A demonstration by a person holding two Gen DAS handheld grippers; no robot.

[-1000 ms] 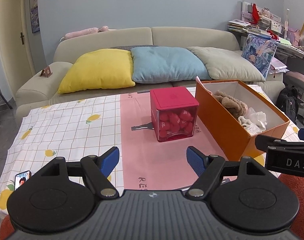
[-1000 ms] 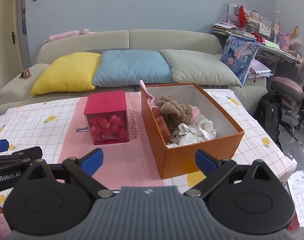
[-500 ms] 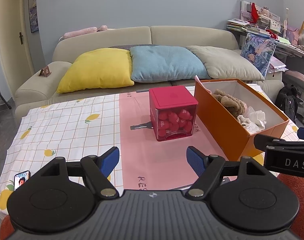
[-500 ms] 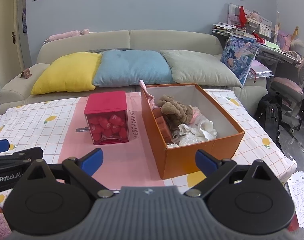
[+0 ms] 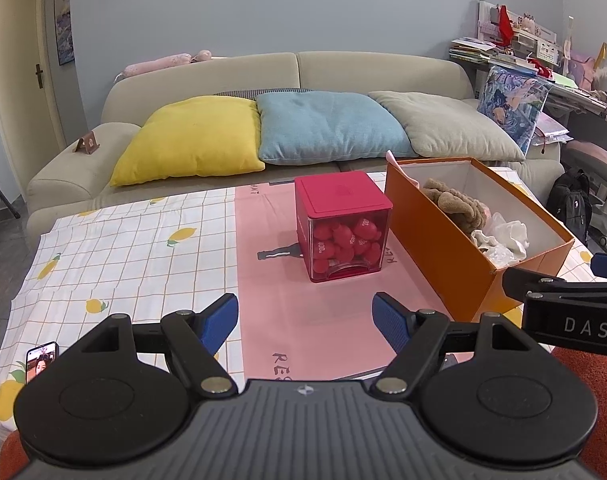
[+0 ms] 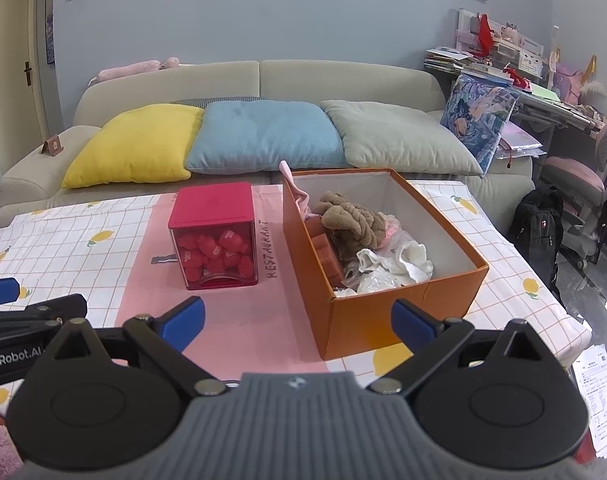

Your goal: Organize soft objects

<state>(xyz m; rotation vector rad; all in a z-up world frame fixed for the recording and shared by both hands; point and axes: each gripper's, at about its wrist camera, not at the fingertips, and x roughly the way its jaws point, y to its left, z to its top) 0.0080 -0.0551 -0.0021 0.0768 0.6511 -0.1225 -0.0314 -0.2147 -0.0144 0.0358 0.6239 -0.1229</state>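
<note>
left gripper (image 5: 305,318), near edge: spread wide, empty. right gripper (image 6: 297,320): spread wide, empty, arm lettered "das". pink mat (image 5: 263,280): "restaurant". red box (image 5: 343,226), centre: hearts marked "400". orange box (image 6: 383,312), right: brown plush (image 6: 351,222), white cloths (image 6: 399,260) inside.

Table (image 5: 115,264) w/ lemon-check cloth, pink mat (image 5: 271,280), red cube box (image 5: 343,226), orange box (image 5: 435,240), phone (image 5: 41,364)

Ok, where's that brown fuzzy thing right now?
The brown fuzzy cloth lies inside the orange box, toward its far end, behind the white cloth. The box stands just right of the red cube container, in both views.
</note>
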